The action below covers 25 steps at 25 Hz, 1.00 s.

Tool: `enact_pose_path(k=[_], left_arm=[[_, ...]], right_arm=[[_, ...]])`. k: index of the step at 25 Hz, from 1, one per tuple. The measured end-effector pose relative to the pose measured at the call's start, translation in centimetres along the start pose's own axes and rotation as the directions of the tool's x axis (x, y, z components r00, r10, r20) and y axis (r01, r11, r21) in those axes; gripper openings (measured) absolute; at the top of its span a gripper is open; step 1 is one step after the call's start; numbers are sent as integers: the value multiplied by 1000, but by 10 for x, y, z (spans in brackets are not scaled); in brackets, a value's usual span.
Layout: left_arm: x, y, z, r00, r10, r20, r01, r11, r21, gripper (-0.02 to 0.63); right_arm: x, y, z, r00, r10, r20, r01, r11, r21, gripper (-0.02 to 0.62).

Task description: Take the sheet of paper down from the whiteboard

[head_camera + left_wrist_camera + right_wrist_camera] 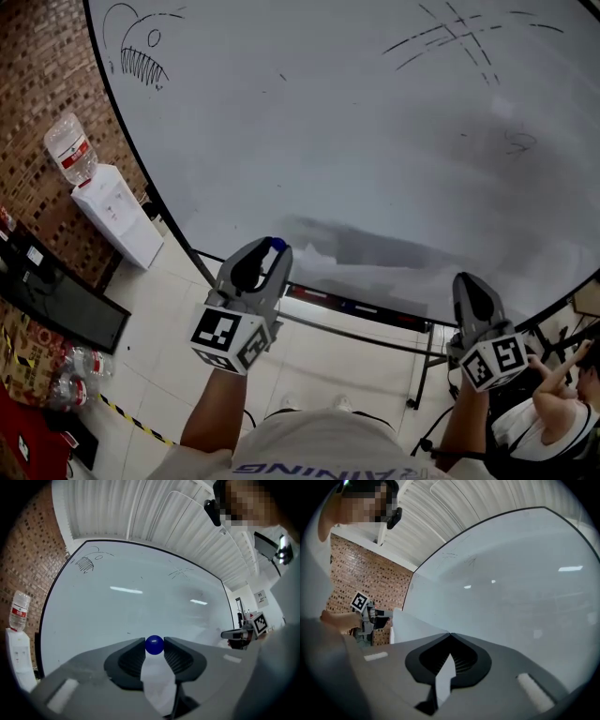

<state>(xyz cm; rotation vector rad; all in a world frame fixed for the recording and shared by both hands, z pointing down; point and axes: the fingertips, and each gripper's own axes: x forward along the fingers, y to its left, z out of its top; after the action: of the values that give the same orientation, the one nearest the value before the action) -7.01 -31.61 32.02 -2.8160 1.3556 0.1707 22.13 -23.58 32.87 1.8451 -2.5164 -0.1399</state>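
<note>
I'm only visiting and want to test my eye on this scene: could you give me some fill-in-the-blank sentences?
The ball pinched in the left tool is ____ in colour.
The right tool is shut on a white sheet of ____.
The wall beside the whiteboard is built of ____.
On top of the water dispenser stands a ____.
Missing words: blue; paper; brick; bottle.

Left gripper [269, 247] and right gripper [466, 279]: grey moulded shells, black ribbed jaw pads [131, 660]. Each bears a white cube [230, 339] with black square markers. Shirt [328, 445] white, blue lettering.
</note>
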Motion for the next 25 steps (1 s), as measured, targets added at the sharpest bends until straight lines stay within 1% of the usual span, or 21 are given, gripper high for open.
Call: enact_pose_path(k=[5,9,19,25], left_arm=[[3,-4,-5,1000,-9,-12,9,1000,3,135],[6,-9,-8,1000,-22,-19,22,1000,8,135],[9,-9,-15,999,-14,-36,15,1000,15,135],[11,-13,-17,999,-24,-36,24,1000,6,135]], right_arm=[[-9,-6,-6,1000,-24,8,24,1000,4,8],[-10,-4,-9,1000,-27,2,27,1000,-6,8],[-5,-6,-14,999,-31,-9,31,1000,-5,8],[-4,-6,-13,1000,-28,-11,28,1000,-10,8]])
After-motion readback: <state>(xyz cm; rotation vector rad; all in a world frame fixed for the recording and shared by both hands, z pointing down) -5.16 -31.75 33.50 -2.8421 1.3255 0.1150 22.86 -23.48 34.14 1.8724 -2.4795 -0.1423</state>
